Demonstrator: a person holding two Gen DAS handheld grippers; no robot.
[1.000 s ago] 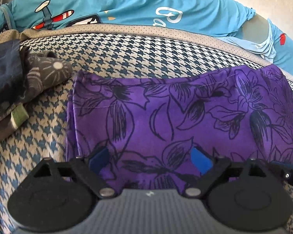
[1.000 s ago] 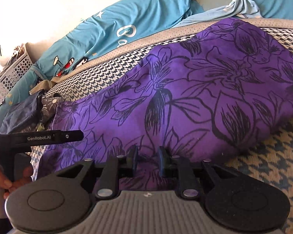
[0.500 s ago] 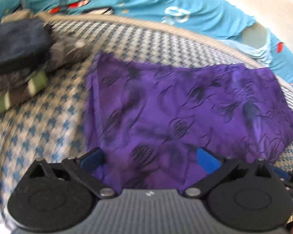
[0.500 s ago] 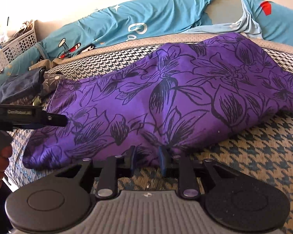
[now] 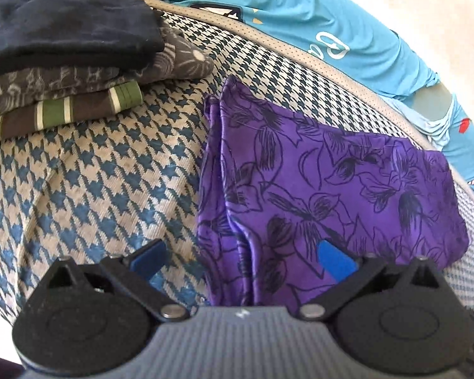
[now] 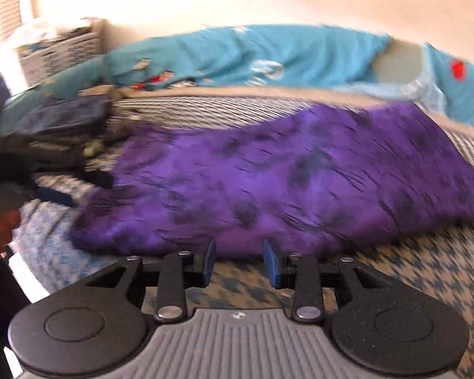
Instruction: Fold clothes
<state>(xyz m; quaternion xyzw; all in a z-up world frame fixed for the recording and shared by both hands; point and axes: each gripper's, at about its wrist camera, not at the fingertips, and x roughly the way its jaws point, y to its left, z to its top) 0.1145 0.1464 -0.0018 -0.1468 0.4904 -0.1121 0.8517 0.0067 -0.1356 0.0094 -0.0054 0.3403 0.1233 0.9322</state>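
Observation:
A purple garment with black flower outlines [image 5: 331, 189] lies folded flat on the houndstooth cushion [image 5: 94, 173]; its left edge shows stacked layers. My left gripper [image 5: 240, 257] is open over the garment's near left corner, its right pad [image 5: 335, 260] over the fabric and its left pad [image 5: 145, 257] over the cushion. In the right wrist view, which is blurred, the garment [image 6: 284, 173] lies just beyond my right gripper [image 6: 240, 260], which is open and empty at the near edge. The left gripper [image 6: 57, 195] shows there at the garment's left end.
A stack of folded clothes [image 5: 63, 50], dark navy on top, grey patterned and green striped below, sits left of the garment. Blue printed bedding [image 5: 316, 25] runs along the back by the wall. A white basket [image 6: 57, 50] stands at the far left.
My right gripper opened, let go of the purple garment and pulled back. My left gripper shifted left, toward the folded stack, staying open. The garment now lies at rest.

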